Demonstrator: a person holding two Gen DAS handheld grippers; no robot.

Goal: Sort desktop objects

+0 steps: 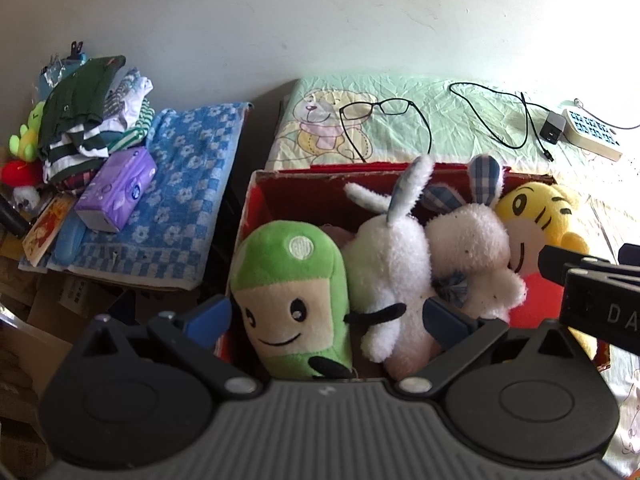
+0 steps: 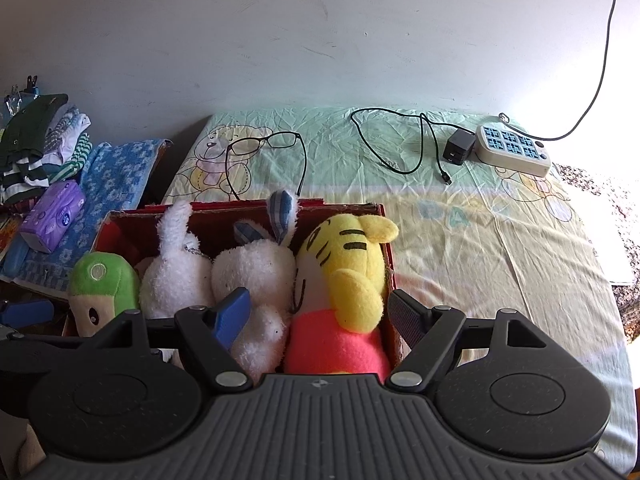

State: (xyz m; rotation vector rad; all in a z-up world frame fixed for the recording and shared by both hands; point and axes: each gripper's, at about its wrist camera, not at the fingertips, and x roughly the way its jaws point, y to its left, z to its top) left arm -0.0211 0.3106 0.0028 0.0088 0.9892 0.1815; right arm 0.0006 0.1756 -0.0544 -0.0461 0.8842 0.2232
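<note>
While hovering above the near edge of the red box (image 2: 344, 207), holding both the left gripper (image 1: 326, 316) and the right gripper (image 2: 318, 312) with jaws spread wide and pinching nothing. Packed side by side inside the box, directly under and just ahead of the jaws: green plush (image 1: 288, 292), white rabbit (image 1: 390, 264), plaid-eared plush (image 2: 256, 268) and yellow tiger plush (image 2: 344, 264), all upright with heads toward the far wall. Judging from that, plush sorting looks done.

Probably next: the glasses (image 2: 264, 144), lying open on the bear-print sheet (image 2: 460, 232) covering the desk, beyond the far wall of the box. Ahead and slightly left of the right jaws; ahead and slightly right of the left jaws, so roughly between the two, with neither clearly nearer. Lens front running crosswise to both approaches, a little tilted; both temples unfolded and pointing back toward the box, one tip close to its far rim. Best taken across the bridge or across one temple, reaching over the plush ears.

Farther to the right of the right jaws, well apart from the glasses: black cable (image 2: 400, 144), charger (image 2: 458, 148) and power strip (image 2: 514, 150), clearly on the right gripper's side.
</note>
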